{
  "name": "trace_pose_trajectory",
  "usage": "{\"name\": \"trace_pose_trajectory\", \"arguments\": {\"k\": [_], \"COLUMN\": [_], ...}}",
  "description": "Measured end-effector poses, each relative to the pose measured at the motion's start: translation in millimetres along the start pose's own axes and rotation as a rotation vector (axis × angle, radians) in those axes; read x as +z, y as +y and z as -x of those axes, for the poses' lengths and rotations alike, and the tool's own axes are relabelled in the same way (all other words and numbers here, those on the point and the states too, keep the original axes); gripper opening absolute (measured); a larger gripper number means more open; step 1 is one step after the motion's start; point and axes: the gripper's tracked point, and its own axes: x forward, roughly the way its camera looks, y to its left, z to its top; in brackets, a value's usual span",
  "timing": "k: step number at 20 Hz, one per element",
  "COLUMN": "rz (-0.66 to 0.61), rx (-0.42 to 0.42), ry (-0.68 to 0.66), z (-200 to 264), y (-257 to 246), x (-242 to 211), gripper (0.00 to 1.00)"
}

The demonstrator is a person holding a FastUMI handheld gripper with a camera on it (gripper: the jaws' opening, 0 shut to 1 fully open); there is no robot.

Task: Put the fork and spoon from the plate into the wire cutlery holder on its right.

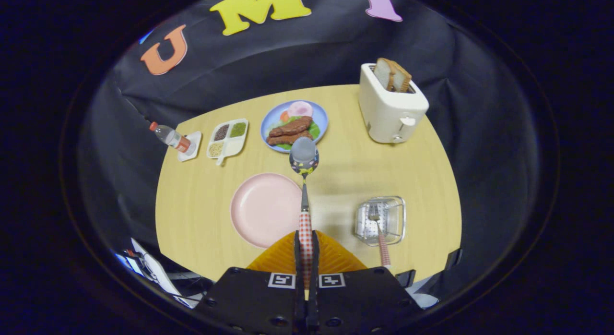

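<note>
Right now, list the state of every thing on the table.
gripper: fingers shut on the spoon's handle
spoon: held up, bowl ahead
fork: in the wire holder, handle sticking out
pink plate: empty
toaster: bread up in its slots
bottle: capped

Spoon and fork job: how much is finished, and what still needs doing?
Done: the fork with the red-checked handle already stands in the clear wire cutlery holder, and the round pink plate is bare. In hand: the gripper is shut on the metal spoon with the red-checked handle, held up above the wooden table. Left: carry the spoon to the holder and let go.
</note>
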Motion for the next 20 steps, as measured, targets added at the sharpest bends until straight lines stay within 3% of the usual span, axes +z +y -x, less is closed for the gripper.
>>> {"name": "trace_pose_trajectory", "arguments": {"k": [5, 12, 20], "rz": [-0.08, -0.159, -0.162], "rx": [-0.059, -0.108, -0.151], "ry": [0.127, 0.357, 0.405], "z": [-0.7, -11.3, -16.9], "y": [-61.1, -88.7, -100.3], "x": [-15.2, -53.0, -44.5], "gripper": [0.03, 0.03, 0.03]}}
